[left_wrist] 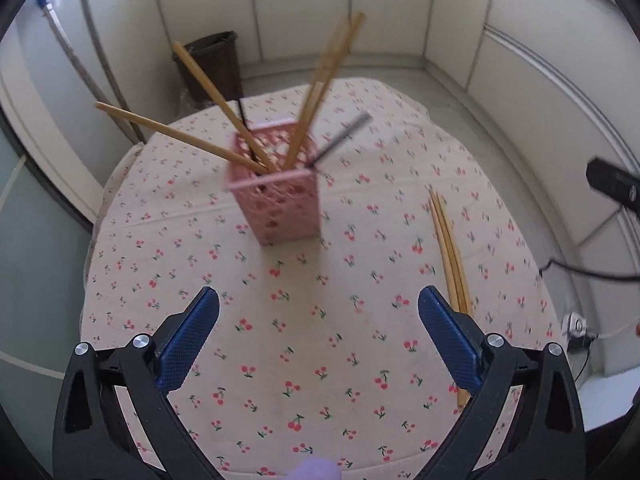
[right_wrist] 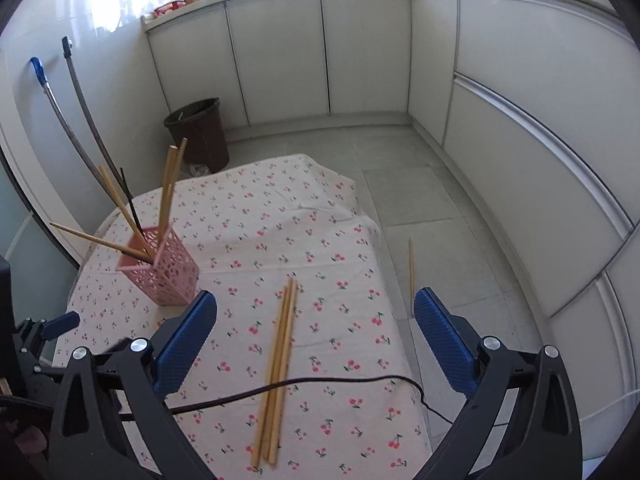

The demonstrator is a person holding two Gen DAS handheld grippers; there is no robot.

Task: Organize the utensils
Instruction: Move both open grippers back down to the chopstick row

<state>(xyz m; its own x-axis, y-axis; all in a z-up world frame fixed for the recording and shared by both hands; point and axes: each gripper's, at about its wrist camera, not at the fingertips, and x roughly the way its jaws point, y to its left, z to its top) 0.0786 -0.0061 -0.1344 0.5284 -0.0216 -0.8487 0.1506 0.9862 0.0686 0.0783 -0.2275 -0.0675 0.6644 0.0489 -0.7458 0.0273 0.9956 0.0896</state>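
Left wrist view first: the left gripper (left_wrist: 319, 320) is spread wide with nothing between its blue pads (left_wrist: 188, 344), hovering over the cherry-print tablecloth (left_wrist: 280, 360). Straight ahead stands the pink lattice holder (left_wrist: 276, 200), upright on the cloth and a bit blurred. Several wooden chopsticks (left_wrist: 180, 136) fan out of it at different angles, plus a couple of thin black ones (left_wrist: 245, 128). Off to the right, a loose bundle of wooden chopsticks (left_wrist: 450, 252) lies flat on the cloth, its near end running behind the gripper's right finger. There's a dark wicker bin (left_wrist: 212, 64) on the floor past the table.

Right wrist view: the right gripper (right_wrist: 316, 318) is also wide open and empty. The loose bundle (right_wrist: 280, 360) lies on the cloth right between its fingers, pointing away, with a black cable (right_wrist: 320, 382) draped across it. The holder (right_wrist: 162, 272) sits to the left, near the table edge, sticks poking out. One single chopstick (right_wrist: 411, 264) is down on the tiled floor (right_wrist: 420, 200) beside the table. The left gripper (right_wrist: 52, 328) shows at the far left edge.
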